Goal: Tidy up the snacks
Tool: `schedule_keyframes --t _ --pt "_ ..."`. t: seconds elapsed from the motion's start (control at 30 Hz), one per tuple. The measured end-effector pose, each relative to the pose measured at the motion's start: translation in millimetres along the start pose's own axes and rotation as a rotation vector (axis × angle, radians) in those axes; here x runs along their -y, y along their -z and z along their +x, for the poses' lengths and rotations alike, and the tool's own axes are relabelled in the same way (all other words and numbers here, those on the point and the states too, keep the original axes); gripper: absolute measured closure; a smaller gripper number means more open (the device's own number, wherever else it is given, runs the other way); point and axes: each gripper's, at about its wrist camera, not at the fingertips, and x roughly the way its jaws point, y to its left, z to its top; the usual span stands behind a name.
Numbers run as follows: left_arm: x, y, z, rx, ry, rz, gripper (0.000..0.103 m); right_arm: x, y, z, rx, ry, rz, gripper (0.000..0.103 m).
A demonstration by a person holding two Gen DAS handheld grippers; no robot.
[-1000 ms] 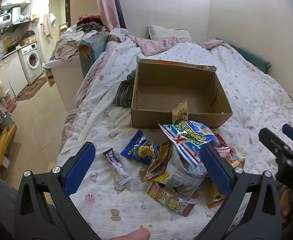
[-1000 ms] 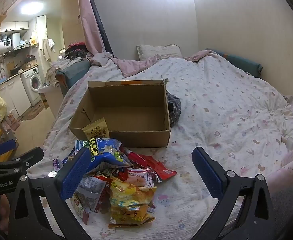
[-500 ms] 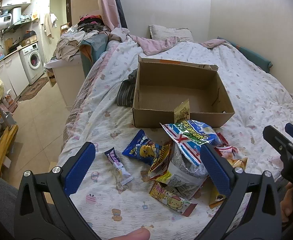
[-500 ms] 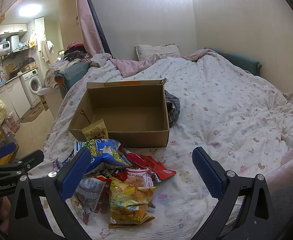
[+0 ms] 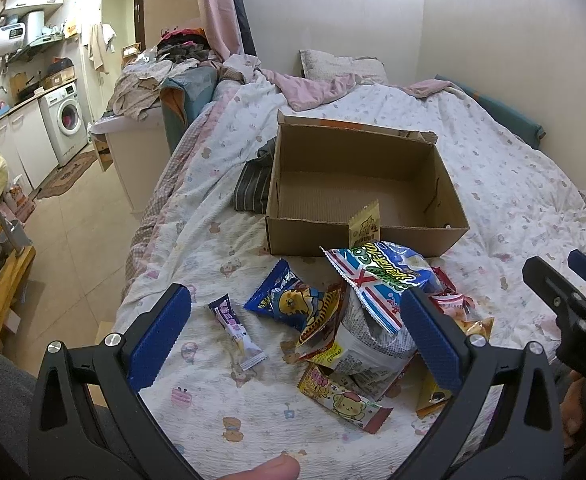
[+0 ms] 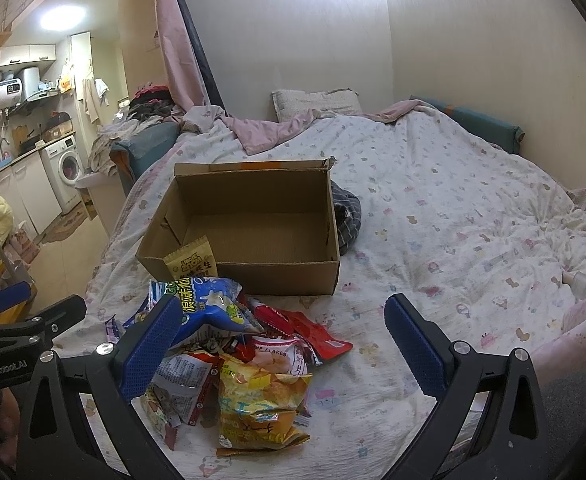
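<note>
An open, empty cardboard box [image 5: 357, 188] [image 6: 253, 232] sits on the bed. A small yellow packet [image 5: 365, 224] [image 6: 191, 266] leans on its near wall. In front of it lies a pile of snack bags: a blue-and-white bag [image 5: 381, 280] [image 6: 209, 306] on top, a dark blue packet [image 5: 289, 300], a thin purple-white stick [image 5: 235, 328], a yellow chip bag [image 6: 257, 400], a red pack [image 6: 309, 330]. My left gripper [image 5: 295, 336] hangs open above the pile's left side, holding nothing. My right gripper [image 6: 283, 344] stands open over the pile's right side, also holding nothing.
The bed carries a white patterned quilt [image 6: 453, 208] with a pillow [image 5: 341, 64] at the far wall. Dark folded cloth [image 5: 253, 180] lies beside the box. Left of the bed are a floor, a washing machine [image 5: 67, 120] and a laundry heap [image 5: 145, 80].
Both views have shifted only slightly; the box and pile sit a touch lower in the left wrist view. Nothing was picked up and both grippers stay open.
</note>
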Motion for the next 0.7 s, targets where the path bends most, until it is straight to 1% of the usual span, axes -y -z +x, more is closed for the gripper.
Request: schedule_keyframes --t 0.7 --pt "-0.6 -1.3 -0.3 0.005 -0.002 -0.001 0.000 -0.3 -2.2 -0.2 -0.001 0.003 0.002 0.000"
